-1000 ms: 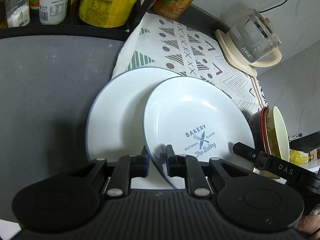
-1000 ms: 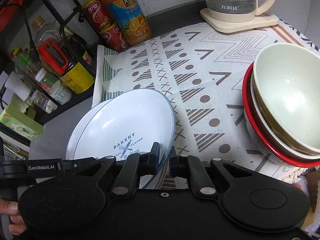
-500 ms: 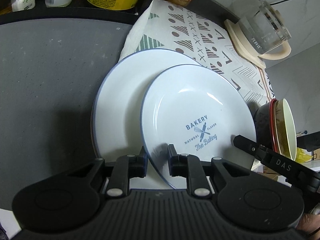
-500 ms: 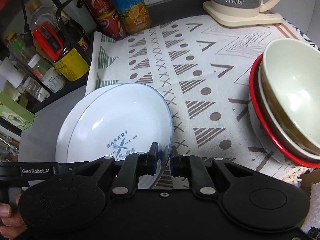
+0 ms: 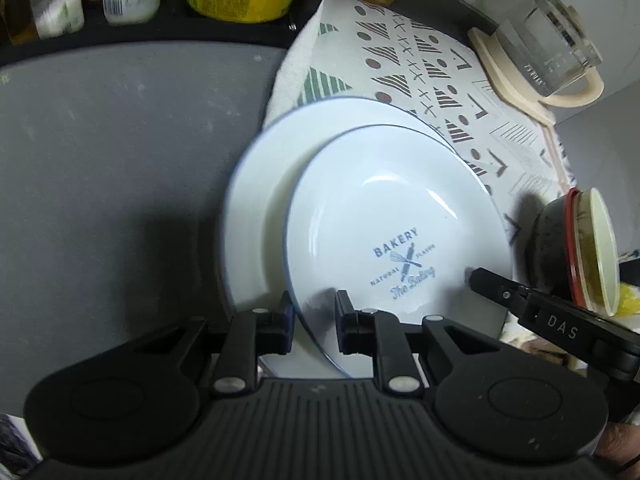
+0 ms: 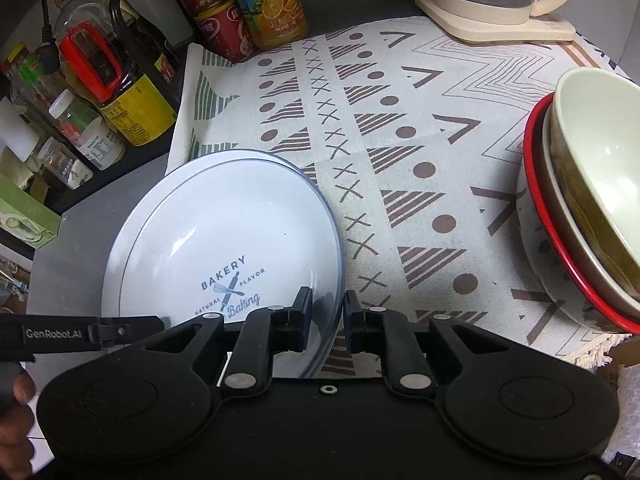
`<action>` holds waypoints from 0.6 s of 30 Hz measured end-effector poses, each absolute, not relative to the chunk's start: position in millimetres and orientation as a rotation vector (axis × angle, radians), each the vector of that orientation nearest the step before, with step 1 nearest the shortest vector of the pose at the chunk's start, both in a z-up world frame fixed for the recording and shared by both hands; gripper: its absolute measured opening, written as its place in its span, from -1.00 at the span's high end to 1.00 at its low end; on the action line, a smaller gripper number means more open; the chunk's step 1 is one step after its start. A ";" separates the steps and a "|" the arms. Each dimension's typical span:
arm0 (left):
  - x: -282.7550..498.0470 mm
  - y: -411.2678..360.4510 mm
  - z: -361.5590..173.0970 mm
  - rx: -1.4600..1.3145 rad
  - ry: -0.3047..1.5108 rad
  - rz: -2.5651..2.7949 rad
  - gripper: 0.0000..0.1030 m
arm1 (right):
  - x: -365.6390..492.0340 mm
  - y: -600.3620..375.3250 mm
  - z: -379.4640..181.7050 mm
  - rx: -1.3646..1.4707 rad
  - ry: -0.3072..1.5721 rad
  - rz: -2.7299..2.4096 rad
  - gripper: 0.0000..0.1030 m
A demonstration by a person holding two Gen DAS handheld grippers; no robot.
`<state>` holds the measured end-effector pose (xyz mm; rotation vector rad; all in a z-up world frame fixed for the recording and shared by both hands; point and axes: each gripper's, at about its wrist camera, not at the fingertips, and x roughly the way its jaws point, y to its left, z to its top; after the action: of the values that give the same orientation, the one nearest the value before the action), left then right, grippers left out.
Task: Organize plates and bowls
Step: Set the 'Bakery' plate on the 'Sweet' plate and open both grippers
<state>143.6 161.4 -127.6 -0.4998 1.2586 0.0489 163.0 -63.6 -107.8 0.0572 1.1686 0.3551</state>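
Observation:
A white blue-rimmed "BAKERY" plate (image 5: 400, 216) is held tilted between both grippers, just above a second white plate (image 5: 260, 200) lying on the grey counter and cloth edge. My left gripper (image 5: 314, 312) is shut on the BAKERY plate's near-left rim. My right gripper (image 6: 326, 314) is shut on its opposite rim; in the right wrist view the BAKERY plate (image 6: 224, 232) hides most of the lower one. A stack of bowls (image 6: 584, 224) with a red-rimmed one and a cream one on top sits at the right, also in the left wrist view (image 5: 576, 248).
A patterned cloth (image 6: 400, 128) covers the counter. A glass kettle on a cream base (image 6: 496, 4) stands at the back. Cans and a juice bottle (image 6: 248, 8) and a rack of condiment bottles (image 6: 100, 92) line the left back. Grey counter (image 5: 100, 160) lies left.
Both grippers carried the BAKERY plate slightly further over the lower plate; it now overlaps it more. Grips unchanged.

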 end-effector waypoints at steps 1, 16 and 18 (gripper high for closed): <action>145.9 161.6 -126.0 -0.485 1.268 0.047 0.63 | 163.7 -64.2 -108.8 0.064 1.170 0.355 0.69; 141.8 181.5 -90.9 -0.406 1.161 0.160 -0.27 | 164.8 -67.1 -113.9 0.085 1.181 0.335 0.50; 141.2 182.7 -96.3 -0.409 1.164 0.157 -0.26 | 164.6 -67.2 -113.7 0.087 1.183 0.335 0.50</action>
<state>141.2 182.7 -96.3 -0.4089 1.1637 0.1567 164.6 -67.2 -113.7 0.0869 1.1832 0.3352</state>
